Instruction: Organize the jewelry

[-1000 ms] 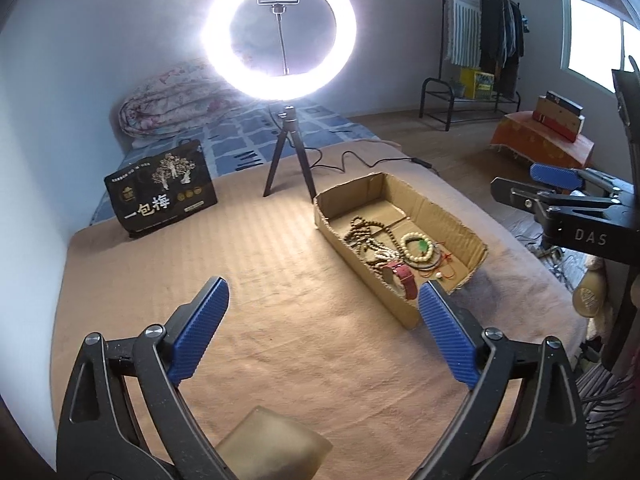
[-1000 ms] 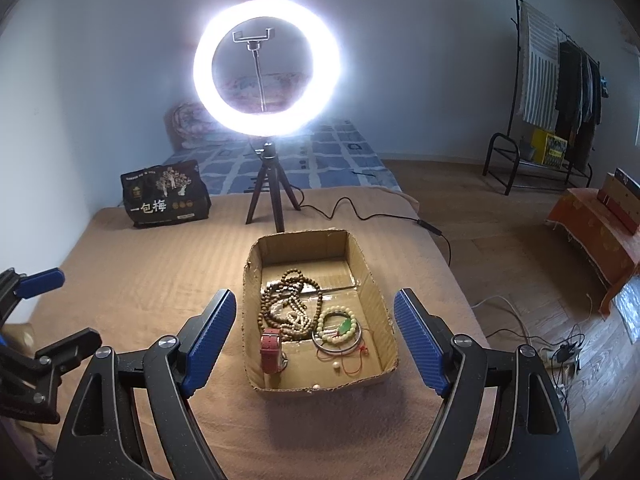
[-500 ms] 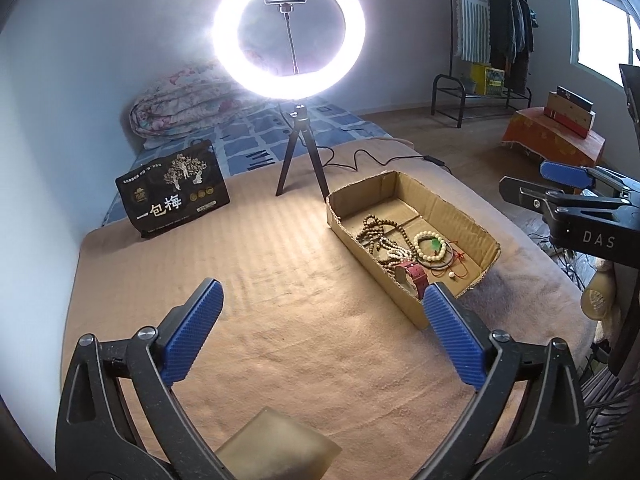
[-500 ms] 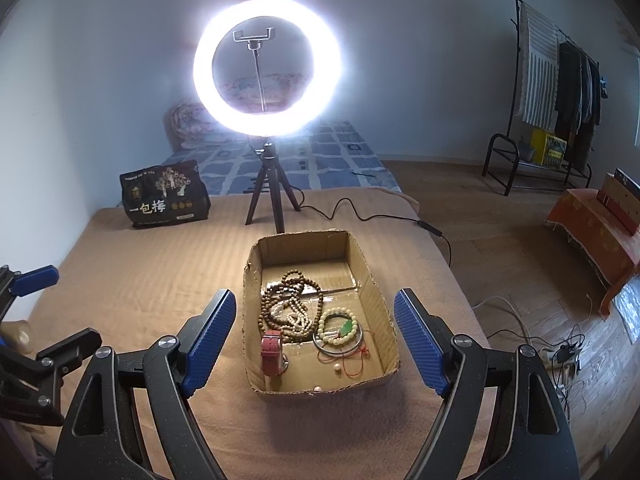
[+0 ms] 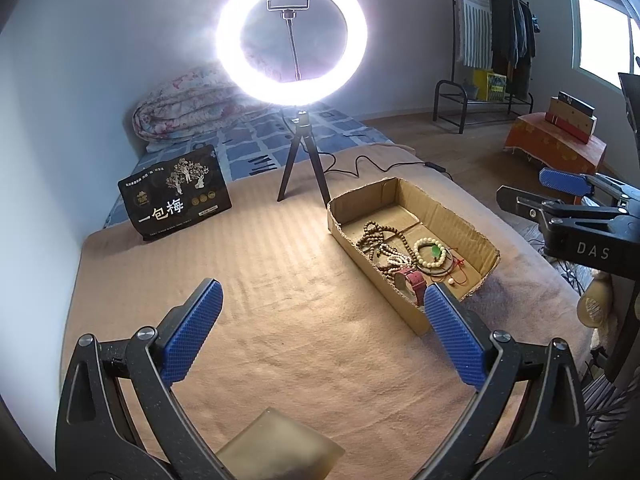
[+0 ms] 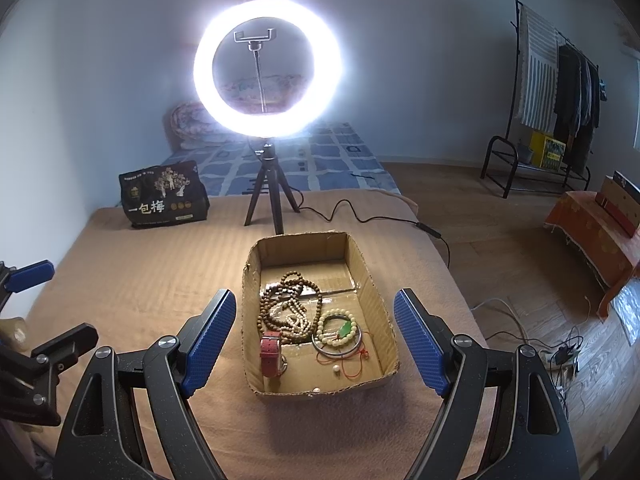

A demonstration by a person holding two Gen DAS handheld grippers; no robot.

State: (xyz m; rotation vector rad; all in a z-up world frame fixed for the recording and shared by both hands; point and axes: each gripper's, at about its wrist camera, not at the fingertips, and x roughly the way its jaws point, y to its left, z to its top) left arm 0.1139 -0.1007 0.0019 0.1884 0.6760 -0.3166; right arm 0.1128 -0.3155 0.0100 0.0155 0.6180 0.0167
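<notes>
Both grippers hang above the tan blanket [image 6: 152, 272] with nothing between their blue pads. The right gripper [image 6: 314, 338] sits square in front of the cardboard tray [image 6: 376, 292], jaws spread wide, the tray framed right between its fingers but not touched. The left gripper [image 5: 320, 334] is off to the left over bare blanket, jaws just as wide apart, with the tray lying ahead and to its right, its near corner just behind the right fingertip in that view. All the jewelry is inside the tray, bunched toward the near end: a long string of brown beads [image 6: 294, 304] tangled with a paler strand in the middle-left, a red watch strap [image 6: 270, 354] at the near left, lying against the brown beads, and a cream bead bracelet [image 6: 338, 328] with a green piece to the right, lying over a thin metal bangle [image 6: 356, 346]. A red cord [image 6: 352, 362] trails toward the near wall beside a small pale bead [image 6: 337, 368]. The far end of the tray floor is bare cardboard. Just beyond the tray stands a lit ring light [image 6: 267, 66] on a small black tripod, cable running off right, and at far left a black snack bag [image 6: 162, 198] stands upright on the blanket.
</notes>
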